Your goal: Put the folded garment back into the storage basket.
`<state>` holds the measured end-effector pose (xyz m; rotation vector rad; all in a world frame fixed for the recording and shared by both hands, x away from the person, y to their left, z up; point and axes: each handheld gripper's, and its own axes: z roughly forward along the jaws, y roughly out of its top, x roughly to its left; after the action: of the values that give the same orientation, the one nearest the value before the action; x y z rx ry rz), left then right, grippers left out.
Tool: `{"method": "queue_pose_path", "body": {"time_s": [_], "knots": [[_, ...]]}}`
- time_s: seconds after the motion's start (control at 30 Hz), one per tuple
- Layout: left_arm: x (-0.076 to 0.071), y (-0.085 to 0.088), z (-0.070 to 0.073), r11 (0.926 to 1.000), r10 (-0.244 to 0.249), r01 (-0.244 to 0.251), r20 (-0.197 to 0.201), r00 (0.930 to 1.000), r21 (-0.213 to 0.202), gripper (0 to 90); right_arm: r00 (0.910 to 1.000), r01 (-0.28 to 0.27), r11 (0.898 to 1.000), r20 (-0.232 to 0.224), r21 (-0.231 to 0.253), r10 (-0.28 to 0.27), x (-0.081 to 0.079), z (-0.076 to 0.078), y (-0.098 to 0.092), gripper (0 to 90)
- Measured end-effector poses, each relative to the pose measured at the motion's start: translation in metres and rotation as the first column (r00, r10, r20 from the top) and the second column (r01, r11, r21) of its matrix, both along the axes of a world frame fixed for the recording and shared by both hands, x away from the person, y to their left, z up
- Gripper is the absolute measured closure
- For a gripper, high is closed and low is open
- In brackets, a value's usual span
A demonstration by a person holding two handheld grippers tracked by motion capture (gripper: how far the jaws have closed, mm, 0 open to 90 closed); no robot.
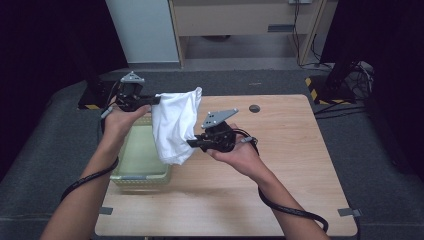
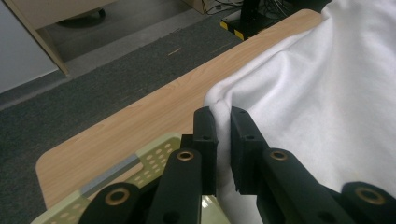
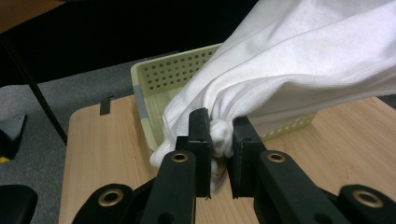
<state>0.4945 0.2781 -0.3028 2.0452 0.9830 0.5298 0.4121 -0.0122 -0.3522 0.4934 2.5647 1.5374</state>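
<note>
A white cloth (image 1: 176,125) hangs in the air between both hands, above the table's left half. My left gripper (image 1: 156,100) is shut on its upper left corner, and the left gripper view shows the fabric (image 2: 317,107) pinched between the black jaws (image 2: 223,122). My right gripper (image 1: 192,143) is shut on a bunched fold at the cloth's lower right. In the right gripper view that bunch (image 3: 220,135) sits squeezed between the jaws (image 3: 219,125). The cloth sags from the left grip down to the right one.
A pale green perforated basket (image 1: 145,176) stands on the wooden table (image 1: 280,150) under the cloth, at the left edge. A dark round hole (image 1: 254,108) marks the table's far side. Grey carpet and a black stand (image 1: 345,75) lie beyond.
</note>
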Motion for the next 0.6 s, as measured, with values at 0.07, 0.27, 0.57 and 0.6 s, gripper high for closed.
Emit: {"method": "queue_pose_path", "body": {"time_s": [0.07,0.27,0.57,0.6], "knots": [[0.000,0.004,0.001,1.0000,0.003,-0.003,0.004,1.0000,0.001,82.5,1.0000,-0.001,1.000,0.000,0.002,0.001,0.002,0.000,0.004,81.6],[0.000,0.017,-0.002,0.9999,0.016,-0.016,0.001,0.9999,0.000,82.5,1.0000,-0.007,1.000,-0.006,-0.004,0.007,0.006,-0.004,0.017,81.6],[0.002,0.038,-0.012,0.9992,0.040,-0.040,-0.010,0.9991,-0.008,82.5,0.9998,-0.019,1.000,-0.010,-0.022,0.019,0.011,-0.012,0.037,81.5],[0.002,0.041,-0.013,0.9990,0.043,-0.043,-0.010,0.9990,-0.009,82.5,0.9998,-0.020,1.000,-0.008,-0.023,0.020,0.012,-0.013,0.040,81.5]]}}
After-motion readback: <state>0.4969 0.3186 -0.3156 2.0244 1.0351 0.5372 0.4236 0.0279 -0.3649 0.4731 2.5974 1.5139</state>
